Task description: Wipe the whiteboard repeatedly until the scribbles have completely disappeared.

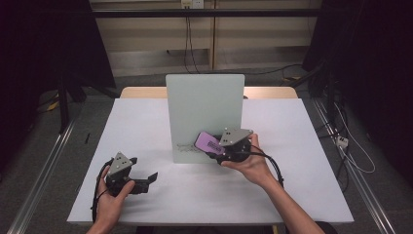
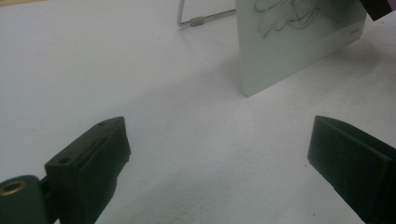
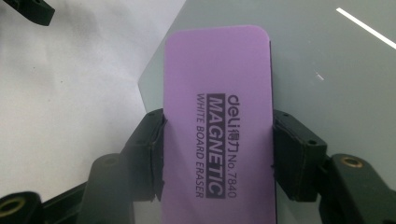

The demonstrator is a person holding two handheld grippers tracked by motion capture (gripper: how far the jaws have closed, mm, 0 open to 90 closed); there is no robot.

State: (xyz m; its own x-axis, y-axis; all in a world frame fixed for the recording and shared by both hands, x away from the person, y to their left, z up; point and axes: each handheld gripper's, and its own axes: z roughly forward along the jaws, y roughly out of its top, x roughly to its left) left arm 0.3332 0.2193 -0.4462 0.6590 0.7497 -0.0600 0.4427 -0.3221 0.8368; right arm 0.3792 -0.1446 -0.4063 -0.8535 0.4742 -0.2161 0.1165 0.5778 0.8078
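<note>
Right gripper view shows the right gripper [image 3: 217, 154] clamped on a purple whiteboard eraser [image 3: 217, 116] against the upright whiteboard [image 1: 204, 112], while the left gripper [image 2: 219, 158] rests wide open, empty, on the table [image 1: 146, 122].

The high view looks forward and down from above the person's side, taking in the whole white table [image 1: 146, 122] with the upright whiteboard [image 1: 204, 112] toward 12 o'clock. The left gripper view sits low over the tabletop, facing the board's lower corner [image 2: 299, 51] at 1 o'clock. The right gripper view (very close) faces the board's surface [image 3: 327, 56], shared by all three.
</note>
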